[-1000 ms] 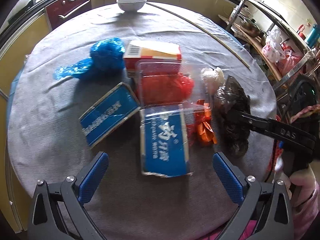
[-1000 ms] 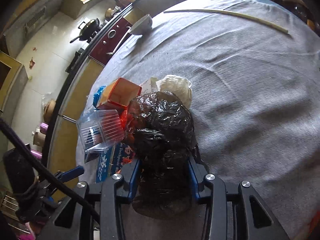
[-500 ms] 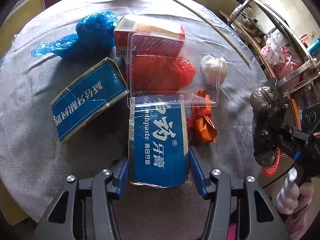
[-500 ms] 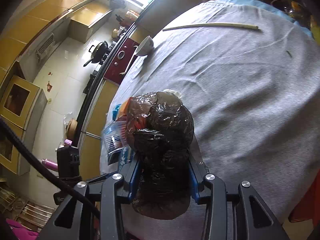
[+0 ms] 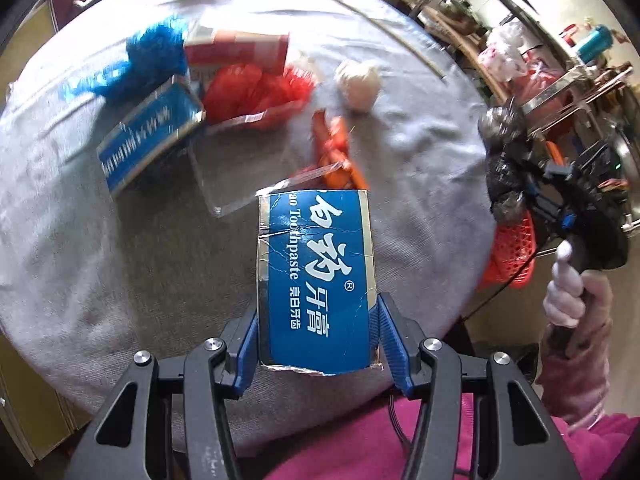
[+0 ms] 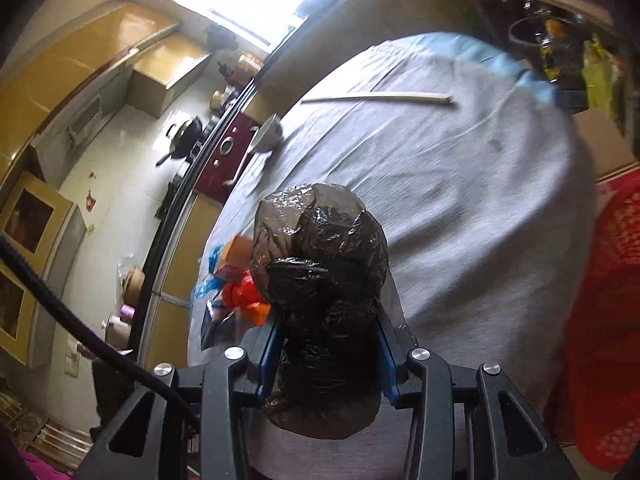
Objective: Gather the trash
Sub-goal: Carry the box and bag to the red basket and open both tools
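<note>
My left gripper (image 5: 316,344) is shut on a blue toothpaste box (image 5: 316,276) and holds it above the near edge of the round grey table (image 5: 120,260). My right gripper (image 6: 328,360) is shut on a crumpled black plastic bag (image 6: 324,280), held off the table's right edge; it also shows in the left wrist view (image 5: 504,168) above a red mesh basket (image 5: 512,248). On the table lie a second blue box (image 5: 148,136), a clear plastic tray (image 5: 240,168), a red bag (image 5: 252,88), an orange wrapper (image 5: 336,148), a white wad (image 5: 360,84), a blue bag (image 5: 156,48) and a red-white carton (image 5: 240,48).
A white bowl (image 6: 268,136) stands at the far table edge, with a long pale stick (image 6: 380,98) beside it. A metal rack with bags (image 5: 520,52) stands right of the table. The red basket (image 6: 608,300) is at the right in the right wrist view.
My left gripper closed on the toothpaste box and lifted it back from the pile. My right gripper carried the black bag up and off the table toward the red basket.
</note>
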`<state>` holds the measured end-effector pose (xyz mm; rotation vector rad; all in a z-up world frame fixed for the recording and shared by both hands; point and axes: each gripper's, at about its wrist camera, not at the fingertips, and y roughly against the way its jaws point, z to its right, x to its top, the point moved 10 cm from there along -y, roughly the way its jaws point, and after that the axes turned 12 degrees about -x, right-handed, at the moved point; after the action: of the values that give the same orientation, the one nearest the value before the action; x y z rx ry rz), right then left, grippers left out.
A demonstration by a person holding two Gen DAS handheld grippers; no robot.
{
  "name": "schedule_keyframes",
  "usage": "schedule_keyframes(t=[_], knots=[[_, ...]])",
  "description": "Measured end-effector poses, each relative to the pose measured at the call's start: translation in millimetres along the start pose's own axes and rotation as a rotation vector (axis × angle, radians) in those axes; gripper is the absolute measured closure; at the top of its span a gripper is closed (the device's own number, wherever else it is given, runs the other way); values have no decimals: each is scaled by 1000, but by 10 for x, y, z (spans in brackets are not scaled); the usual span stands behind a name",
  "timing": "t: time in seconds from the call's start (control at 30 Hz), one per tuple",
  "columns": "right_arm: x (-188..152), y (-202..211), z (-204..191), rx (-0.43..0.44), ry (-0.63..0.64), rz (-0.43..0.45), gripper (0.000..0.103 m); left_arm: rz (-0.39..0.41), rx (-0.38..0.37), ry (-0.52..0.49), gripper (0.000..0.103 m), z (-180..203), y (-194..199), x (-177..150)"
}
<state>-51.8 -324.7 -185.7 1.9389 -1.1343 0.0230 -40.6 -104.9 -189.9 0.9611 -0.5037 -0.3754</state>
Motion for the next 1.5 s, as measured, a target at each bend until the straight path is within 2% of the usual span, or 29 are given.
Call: schedule_keyframes(t=[0.17,0.37,0.5,0.63,0.77,0.9,0.97,1.1,1.23,1.37,1.5], knots=[[103,245,260,-33,-34,69,59,56,5,-102,47,274,200,138],[294,665,849,-121,-122,176,59,40,-4,-290,47,864,103,375],[325,1025,1324,-213,-189,247,59,-9,-52,-428,47,1473,-282,572],[233,1328,1801,-265,-277,289,59,-68,-114,-567,47,2142,-692,631],[118,1511,2200,-284,-363,304,57,-124,-150,-660,47,2643,-1099,644],[13,1586,2417,-290,-411,305,56,-163,-154,-712,46,2959,-1353,585],[-25,1612,2494,-298,-432,300,51,-173,-146,-721,42,3041,-1463,591],[-52,1620,2571,-289,-480,293,48,-159,-99,-718,39,3007,-1535,628],[-20,1641,2489,-287,-454,313,48,-130,-93,-690,38,2805,-1324,646],[44,1653,2332,-265,-427,331,48,-80,-44,-654,35,2475,-1089,669],[115,1575,2022,-244,-355,322,48,-25,15,-580,34,1955,-733,621]])
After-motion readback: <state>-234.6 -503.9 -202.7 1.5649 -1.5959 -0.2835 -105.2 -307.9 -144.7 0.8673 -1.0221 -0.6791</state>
